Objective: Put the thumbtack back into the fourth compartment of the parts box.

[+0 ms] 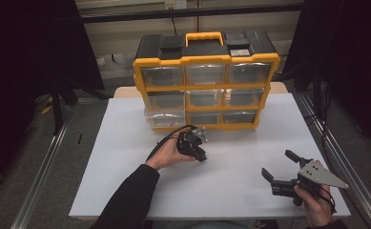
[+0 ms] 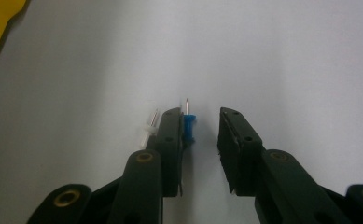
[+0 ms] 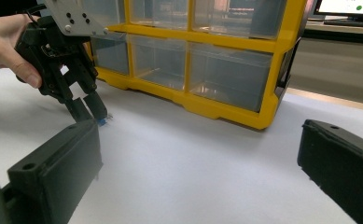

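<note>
Between the two black jaws of the left gripper lies a blue push pin, its pin pointing away from the camera and its plastic head right against the inner face of one jaw. The jaws stand apart, with a clear gap between the pin and the other jaw, so nothing is clamped yet. Just outside the same jaw rests a second, clear push pin, close beside the black pad but not between the two.

To do this well — judging the step as picking up the blue pin — the jaws should close slowly and squarely on the plastic head, not on the thin metal point, which would likely slip or roll. Keeping the jaw tips low on the white table top should stop the pin from squirting out, and holding the gripper steady sideways should keep the clear pin from being nudged or dragged along.

Farther out, the high view shows the left gripper tilted down at the table just in front of the yellow drawer cabinet, whose bottom left drawer sticks out a little. The right gripper sits well apart near the table's right edge, its jaws wide open and holding nothing — it is best left there, clear of the work
</note>
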Tool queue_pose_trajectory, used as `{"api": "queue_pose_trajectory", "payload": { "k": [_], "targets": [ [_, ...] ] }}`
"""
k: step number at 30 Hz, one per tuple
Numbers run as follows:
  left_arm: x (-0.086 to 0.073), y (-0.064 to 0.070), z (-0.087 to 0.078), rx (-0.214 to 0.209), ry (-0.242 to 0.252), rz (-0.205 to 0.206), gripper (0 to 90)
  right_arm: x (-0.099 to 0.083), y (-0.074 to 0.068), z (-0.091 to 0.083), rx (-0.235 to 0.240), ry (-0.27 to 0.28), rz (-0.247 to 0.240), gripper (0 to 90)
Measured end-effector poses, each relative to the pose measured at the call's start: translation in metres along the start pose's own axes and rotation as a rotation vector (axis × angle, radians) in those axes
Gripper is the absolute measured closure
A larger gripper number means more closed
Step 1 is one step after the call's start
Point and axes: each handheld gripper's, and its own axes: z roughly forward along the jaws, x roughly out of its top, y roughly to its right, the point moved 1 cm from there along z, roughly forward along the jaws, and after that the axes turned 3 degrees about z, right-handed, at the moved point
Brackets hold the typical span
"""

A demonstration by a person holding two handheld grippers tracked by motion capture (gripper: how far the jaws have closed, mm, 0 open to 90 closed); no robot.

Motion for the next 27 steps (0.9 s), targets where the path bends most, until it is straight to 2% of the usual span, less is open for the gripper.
{"api": "queue_pose_trajectory", "payload": {
  "k": [2, 3, 12, 15, 22, 24, 25, 26, 27],
  "targets": [
    [0.0004, 0.0004, 0.0005, 0.006, -0.001, -0.012, 70.4, 0.0, -0.0001, -0.0001, 0.0, 0.0, 0.0, 0.0],
    [0.0007, -0.0004, 0.0, -0.022, 0.001, -0.011, 70.2, 0.0, 0.0, 0.0, 0.001, 0.0, 0.0, 0.0],
    [0.0009, -0.0018, 0.0021, -0.004, 0.021, -0.021, 69.8, 0.0, 0.0, 0.0, 0.001, 0.0, 0.0, 0.0],
    [0.0014, -0.0015, 0.0021, 0.019, 0.009, -0.011, 72.1, 0.0, -0.0001, 0.0, 0.002, -0.001, 0.0, 0.0],
    [0.0022, -0.0022, 0.0024, 0.008, 0.006, -0.008, 83.0, 0.0, -0.0002, -0.0001, 0.001, 0.0, 0.0, 0.0],
    [0.003, -0.0017, 0.0019, 0.013, -0.01, -0.007, 83.7, 0.0, -0.0001, -0.0001, 0.0, 0.001, 0.001, 0.0],
    [0.0038, -0.0031, 0.002, 0.01, -0.01, 0.012, 83.8, 0.0, 0.0, -0.0002, 0.0, 0.001, 0.0, 0.0],
    [0.0042, -0.0028, 0.002, 0.001, -0.011, 0.007, 83.8, 0.0, 0.0001, -0.0001, 0.0, 0.001, 0.0, 0.0],
    [0.0042, -0.0024, 0.0024, 0.011, -0.009, 0.009, 84.0, 0.0, 0.0, -0.0001, 0.0, 0.001, 0.0, 0.0]
  ]
}}
